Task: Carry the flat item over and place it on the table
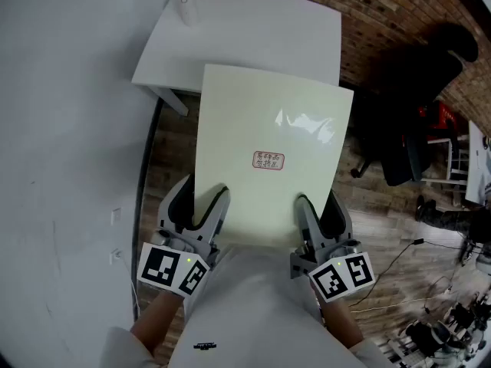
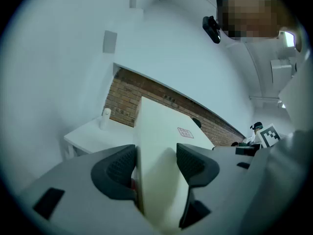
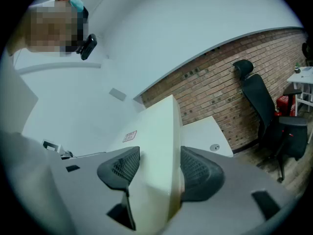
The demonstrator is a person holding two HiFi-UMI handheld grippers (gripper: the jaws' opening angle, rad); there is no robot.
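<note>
My left claw (image 1: 201, 202) and right claw (image 1: 321, 211) each clamp the cream board (image 1: 268, 129) by its near edge, set apart to balance it, short of the white desk (image 1: 253, 29).

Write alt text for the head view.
The left gripper and right gripper clamp the near edge of a flat cream board with a small red label, held above a wood floor. A white table stands ahead; a black office chair sits at right.

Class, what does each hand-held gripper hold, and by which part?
The left hand-held gripper and right hand-held gripper each clamp the flat board by its near edge.
</note>
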